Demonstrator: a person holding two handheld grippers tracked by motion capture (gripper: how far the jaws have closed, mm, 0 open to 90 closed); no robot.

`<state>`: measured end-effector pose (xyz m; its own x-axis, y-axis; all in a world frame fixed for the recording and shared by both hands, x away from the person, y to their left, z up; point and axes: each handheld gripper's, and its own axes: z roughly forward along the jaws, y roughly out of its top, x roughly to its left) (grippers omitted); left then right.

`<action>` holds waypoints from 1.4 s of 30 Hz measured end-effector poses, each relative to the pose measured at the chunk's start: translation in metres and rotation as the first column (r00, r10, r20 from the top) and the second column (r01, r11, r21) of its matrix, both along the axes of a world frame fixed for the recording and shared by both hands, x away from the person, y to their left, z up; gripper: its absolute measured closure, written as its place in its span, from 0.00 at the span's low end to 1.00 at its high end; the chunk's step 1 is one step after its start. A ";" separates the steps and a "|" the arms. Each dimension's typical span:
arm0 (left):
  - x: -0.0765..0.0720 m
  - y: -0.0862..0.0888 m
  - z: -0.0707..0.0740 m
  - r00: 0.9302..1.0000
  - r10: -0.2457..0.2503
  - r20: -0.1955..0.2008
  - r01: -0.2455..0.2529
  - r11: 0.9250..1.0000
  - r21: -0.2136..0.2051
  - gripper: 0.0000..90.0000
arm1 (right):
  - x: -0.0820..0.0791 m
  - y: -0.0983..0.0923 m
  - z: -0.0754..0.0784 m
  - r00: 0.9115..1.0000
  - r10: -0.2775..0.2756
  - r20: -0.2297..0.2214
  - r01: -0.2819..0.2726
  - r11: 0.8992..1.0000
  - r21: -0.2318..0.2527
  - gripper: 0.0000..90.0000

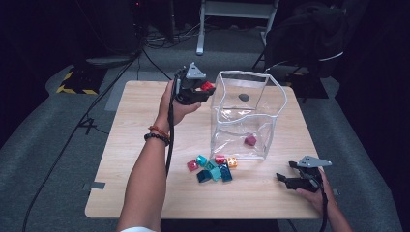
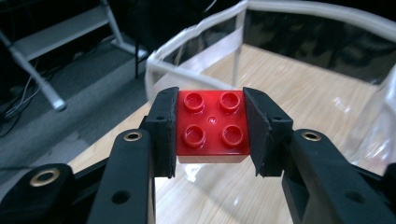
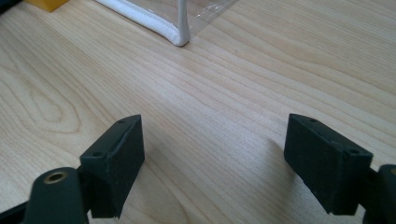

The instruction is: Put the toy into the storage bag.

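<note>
Red brick (image 2: 212, 126) clamped between left tongs (image 2: 211, 128); right tongs (image 3: 212, 163) wide, empty.

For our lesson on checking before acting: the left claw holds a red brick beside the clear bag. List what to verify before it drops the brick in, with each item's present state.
1. Red brick clamped squarely between the left claw pads: ok.
2. Clear bag standing with its mouth open: ok.
3. Brick above the mouth: not ok, it is level with the rim, to its left.
4. Right claw open, resting on the table, apart from the bag: ok.
5. Room inside: ok, one dark red brick on the bottom.
</note>
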<state>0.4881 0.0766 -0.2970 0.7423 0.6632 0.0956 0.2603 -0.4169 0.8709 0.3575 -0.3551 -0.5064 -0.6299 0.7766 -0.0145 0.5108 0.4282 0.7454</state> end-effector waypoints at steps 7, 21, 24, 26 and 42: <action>-0.003 -0.020 0.011 0.999 -0.036 0.038 0.037 0.999 -0.033 0.65 | 0.000 0.000 0.000 1.000 0.000 0.000 0.000 1.000 0.000 0.23; -0.005 -0.068 0.022 0.991 -0.129 0.038 0.129 0.992 0.000 0.65 | 0.000 0.000 0.000 1.000 0.000 0.000 0.000 1.000 0.000 0.23; -0.005 -0.074 0.022 0.990 -0.138 0.033 0.138 0.990 0.006 0.65 | 0.000 0.000 0.000 1.000 0.000 -0.001 0.000 1.000 0.000 0.23; -0.004 -0.078 0.022 0.989 -0.145 0.030 0.145 0.989 0.013 0.65 | 0.000 0.000 0.000 1.000 0.000 0.000 0.000 1.000 0.000 0.23; -0.003 -0.113 0.017 0.985 -0.172 0.004 0.171 0.980 0.102 0.65 | 0.000 0.000 0.000 1.000 0.001 0.000 -0.001 1.000 -0.001 0.23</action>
<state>0.4851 -0.0366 -0.2800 0.8424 0.5126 0.1659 0.1661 -0.5399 0.8252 0.3572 -0.3551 -0.5063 -0.6303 0.7762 -0.0153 0.5103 0.4292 0.7453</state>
